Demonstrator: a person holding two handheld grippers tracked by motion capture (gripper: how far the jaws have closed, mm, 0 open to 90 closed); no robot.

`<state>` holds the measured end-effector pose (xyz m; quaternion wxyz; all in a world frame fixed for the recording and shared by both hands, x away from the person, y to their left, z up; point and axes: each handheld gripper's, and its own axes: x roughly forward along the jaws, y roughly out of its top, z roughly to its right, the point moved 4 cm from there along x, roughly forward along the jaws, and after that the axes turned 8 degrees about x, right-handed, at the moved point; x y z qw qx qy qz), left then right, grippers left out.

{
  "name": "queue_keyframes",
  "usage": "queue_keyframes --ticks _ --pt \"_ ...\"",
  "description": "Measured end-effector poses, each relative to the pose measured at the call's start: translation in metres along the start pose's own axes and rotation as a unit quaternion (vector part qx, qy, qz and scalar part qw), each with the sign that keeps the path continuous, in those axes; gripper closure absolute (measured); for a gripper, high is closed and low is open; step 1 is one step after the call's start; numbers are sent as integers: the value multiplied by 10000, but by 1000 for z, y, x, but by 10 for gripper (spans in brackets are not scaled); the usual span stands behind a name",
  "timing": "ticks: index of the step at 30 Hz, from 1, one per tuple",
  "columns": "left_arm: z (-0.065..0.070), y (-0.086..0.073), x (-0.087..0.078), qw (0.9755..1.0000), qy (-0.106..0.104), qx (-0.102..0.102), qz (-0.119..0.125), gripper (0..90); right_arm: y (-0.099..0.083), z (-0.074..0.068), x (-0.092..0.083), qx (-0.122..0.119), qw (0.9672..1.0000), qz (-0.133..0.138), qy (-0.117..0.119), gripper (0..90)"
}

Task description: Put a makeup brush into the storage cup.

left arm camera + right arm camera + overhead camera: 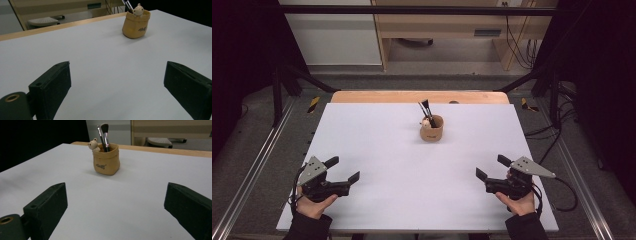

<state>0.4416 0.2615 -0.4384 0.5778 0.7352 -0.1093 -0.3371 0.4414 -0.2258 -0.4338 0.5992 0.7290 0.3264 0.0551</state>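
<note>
Two grippers sit low in the high view: the left gripper point(346, 169) at lower left and the right gripper point(492, 167) at lower right, both spread wide and holding nothing. Above them, at upper centre, one tan pot point(432, 128) holds two brushes point(427, 111) and one small bear figure point(94, 144) on the white table point(412, 170).

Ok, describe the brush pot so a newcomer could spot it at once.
On the white table, look toward the far edge, about the middle. There stands a small tan pot shaped like a sack, with two brushes standing in it and a tiny bear on its rim.
</note>
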Motion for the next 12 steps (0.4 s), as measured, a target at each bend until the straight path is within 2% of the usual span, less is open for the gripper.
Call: queue_keyframes --ticks 12 --pt "0 -1 1 10000 5 6 -20 67 -5 7 -5 11 9999 23 -104 50"
